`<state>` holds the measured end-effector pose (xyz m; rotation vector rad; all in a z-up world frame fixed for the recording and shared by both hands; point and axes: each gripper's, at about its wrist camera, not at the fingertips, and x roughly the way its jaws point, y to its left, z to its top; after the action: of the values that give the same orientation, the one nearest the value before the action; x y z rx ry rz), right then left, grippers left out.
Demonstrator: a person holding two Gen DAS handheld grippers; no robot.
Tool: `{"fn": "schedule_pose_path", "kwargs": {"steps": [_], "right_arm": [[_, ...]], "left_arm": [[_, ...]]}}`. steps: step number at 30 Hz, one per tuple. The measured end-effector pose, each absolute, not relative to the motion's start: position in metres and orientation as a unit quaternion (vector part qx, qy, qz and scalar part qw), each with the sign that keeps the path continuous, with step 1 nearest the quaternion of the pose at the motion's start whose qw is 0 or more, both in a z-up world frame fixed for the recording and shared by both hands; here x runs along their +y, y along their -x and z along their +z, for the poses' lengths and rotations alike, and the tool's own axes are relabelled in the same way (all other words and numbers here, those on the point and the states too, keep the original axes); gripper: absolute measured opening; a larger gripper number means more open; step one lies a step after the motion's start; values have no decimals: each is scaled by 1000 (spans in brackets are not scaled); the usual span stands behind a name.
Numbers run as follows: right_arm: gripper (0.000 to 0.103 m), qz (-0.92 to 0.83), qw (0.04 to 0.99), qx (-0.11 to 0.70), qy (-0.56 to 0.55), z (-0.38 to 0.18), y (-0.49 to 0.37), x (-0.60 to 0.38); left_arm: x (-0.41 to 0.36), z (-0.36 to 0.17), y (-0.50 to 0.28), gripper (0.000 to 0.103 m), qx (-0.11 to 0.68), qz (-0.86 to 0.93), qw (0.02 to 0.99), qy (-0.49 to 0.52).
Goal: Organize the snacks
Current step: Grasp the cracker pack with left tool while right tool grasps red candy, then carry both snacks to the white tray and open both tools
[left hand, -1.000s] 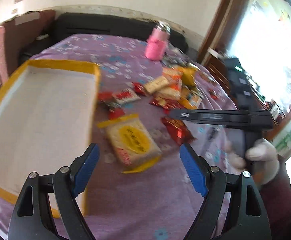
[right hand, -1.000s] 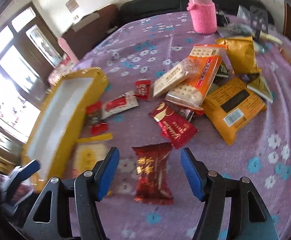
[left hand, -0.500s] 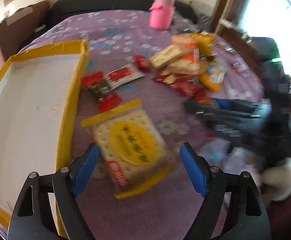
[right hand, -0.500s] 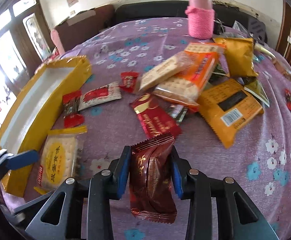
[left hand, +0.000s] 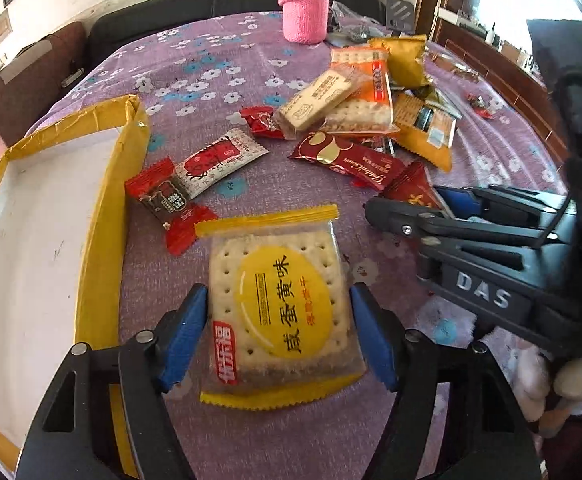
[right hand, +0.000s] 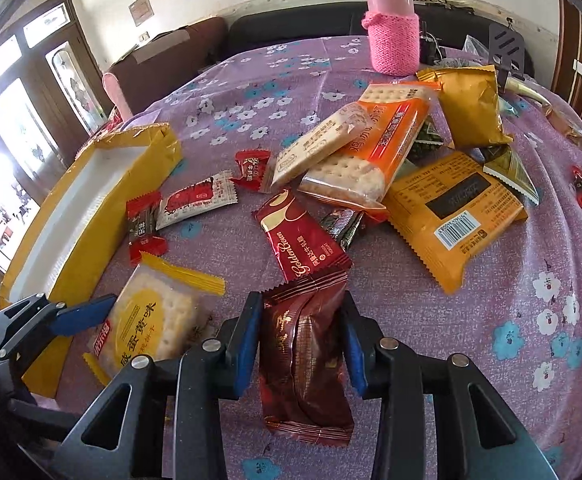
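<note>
My left gripper (left hand: 279, 320) is shut on a clear cracker pack with a yellow label (left hand: 279, 312), its blue pads touching both sides. The pack also shows in the right wrist view (right hand: 147, 328). My right gripper (right hand: 301, 340) is shut on a dark red snack pack (right hand: 303, 360), held just above the cloth. That gripper shows in the left wrist view (left hand: 431, 208) at the right. A yellow-edged white box (left hand: 103, 208) lies open to the left of the cracker pack.
Several loose snacks lie on the purple flowered tablecloth (right hand: 491, 300): a Golden Crown bar (right hand: 299, 236), an orange cracker pack (right hand: 371, 152), gold bags (right hand: 451, 208), small red candies (left hand: 163, 196). A pink-sleeved bottle (right hand: 391, 36) stands at the far edge.
My left gripper moved down over the cracker pack and closed on it. My right gripper closed on the dark red pack and lifted it slightly.
</note>
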<state>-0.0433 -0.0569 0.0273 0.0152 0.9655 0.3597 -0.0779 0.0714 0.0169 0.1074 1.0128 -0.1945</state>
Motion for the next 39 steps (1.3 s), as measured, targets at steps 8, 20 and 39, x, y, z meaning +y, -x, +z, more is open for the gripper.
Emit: {"fn": "schedule_pose_path", "kwargs": {"steps": [8,20,39], "right_arm": [[39,167,875,454,8,26,47,-53],[37,199,872,441,-78,29,46,-69],[37,358,787,500,-34,66,70,165]], "left_arm": [[82,18,81,68,465,-85,881,-25],[173,76,128,69,407,-45,910,67],[339,43,129,69,439,98,887,105]]}}
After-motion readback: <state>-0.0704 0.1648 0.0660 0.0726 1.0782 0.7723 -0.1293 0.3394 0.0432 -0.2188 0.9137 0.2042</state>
